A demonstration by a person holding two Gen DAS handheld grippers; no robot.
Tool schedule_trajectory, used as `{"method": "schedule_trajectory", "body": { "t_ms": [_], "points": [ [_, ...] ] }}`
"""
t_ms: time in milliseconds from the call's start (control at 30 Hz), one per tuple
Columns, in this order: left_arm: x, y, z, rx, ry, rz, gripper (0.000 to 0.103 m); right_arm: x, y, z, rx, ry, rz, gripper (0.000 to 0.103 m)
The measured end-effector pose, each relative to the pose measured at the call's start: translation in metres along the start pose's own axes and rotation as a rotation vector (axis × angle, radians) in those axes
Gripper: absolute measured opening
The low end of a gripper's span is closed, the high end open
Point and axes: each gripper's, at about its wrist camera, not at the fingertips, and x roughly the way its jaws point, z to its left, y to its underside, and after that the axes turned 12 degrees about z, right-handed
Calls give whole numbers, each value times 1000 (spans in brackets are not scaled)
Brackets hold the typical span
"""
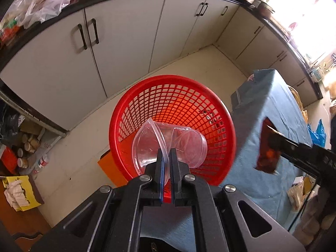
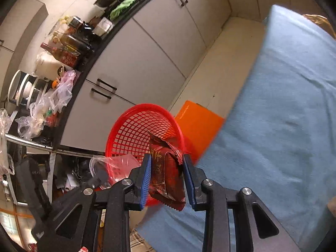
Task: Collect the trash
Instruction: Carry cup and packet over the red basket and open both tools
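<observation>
The left gripper [image 1: 166,157] is clamped tight on the thin rim of a clear plastic cup [image 1: 168,140], which is crumpled and folded so that its mouth bulges to one side of the fingers and its base to the other. The cup hangs directly above the open mouth of a red mesh basket [image 1: 130,113] that stands on the pale floor [image 1: 84,136], with an orange box [image 1: 107,166] just beside it and grey cabinets [image 1: 126,42] behind. To the right in the left wrist view stands a table under a blue cloth [image 1: 273,109], and over it the right gripper [image 1: 271,136] comes in from the side, blurred. In the right wrist view that gripper's blue pads [image 2: 147,178] press on both sides of a dark red wrapper [image 2: 168,172], creased and with zigzag-cut ends, held upright between them. The wrapper is over the edge where the blue cloth meets the basket rim, near the basket but not inside it. The cup and the left gripper show at the lower left of this view, in front of the basket. A black counter [image 2: 84,63] along the cabinets carries bottles [image 2: 69,48] and loose plastic bags [image 2: 61,92].
</observation>
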Motion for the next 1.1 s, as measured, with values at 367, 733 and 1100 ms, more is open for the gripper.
{"method": "schedule_trajectory", "body": {
  "t_ms": [367, 733, 1100],
  "points": [
    [-9, -2, 5, 18, 28, -17, 33, 21, -13, 8, 36, -14, 9, 47],
    [-33, 8, -18, 51, 7, -81, 45, -13, 23, -20, 81, 36, -38, 51],
    [-43, 50, -85, 190, -39, -89, 51, -53, 89, -77, 132, 72, -77, 56]
  ]
}}
